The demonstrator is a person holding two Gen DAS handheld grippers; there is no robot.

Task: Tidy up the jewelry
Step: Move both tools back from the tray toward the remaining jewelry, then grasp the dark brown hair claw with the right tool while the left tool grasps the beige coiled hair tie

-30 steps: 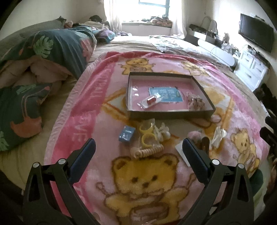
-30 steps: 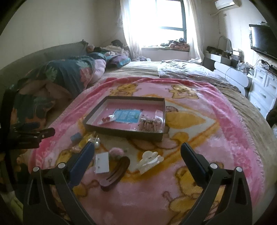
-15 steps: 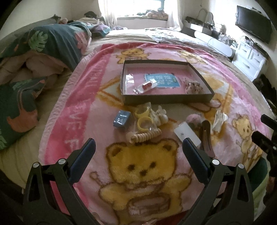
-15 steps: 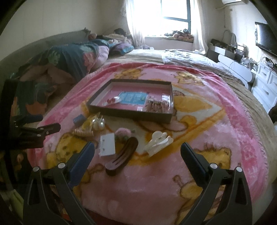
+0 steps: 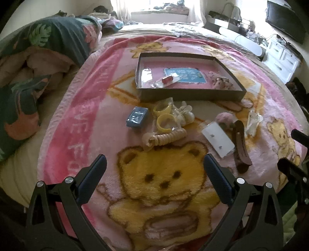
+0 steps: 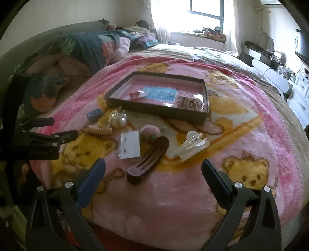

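A dark shallow tray (image 5: pixel 191 94) (image 6: pixel 154 108) lies on a pink bear blanket (image 5: pixel 85 108) and holds a blue card (image 5: pixel 184 75), a bagged red item (image 5: pixel 167 79) and a beaded piece (image 5: pixel 222 83). In front of it lie a blue box (image 5: pixel 137 116), yellow rings (image 5: pixel 164 120), a beige coil tie (image 5: pixel 164 138), a white earring card (image 5: pixel 218 140) (image 6: pixel 129 144), a brown hair clip (image 5: pixel 241 146) (image 6: pixel 148 160), a white claw clip (image 6: pixel 191 145) and a pink pom-pom (image 6: pixel 149 131). My left gripper (image 5: pixel 154 170) and right gripper (image 6: pixel 153 171) are open and empty, near the blanket's front edge.
A rumpled floral duvet (image 5: pixel 34 63) lies along the left side of the bed. White drawers (image 5: pixel 283 59) and a TV (image 5: pixel 285 17) stand at the right. The left gripper shows in the right wrist view (image 6: pixel 46 131) at the left.
Both grippers have drawn back and tilted down, so the loose jewelry sits higher and farther in view. Nothing was picked up; both stay open.
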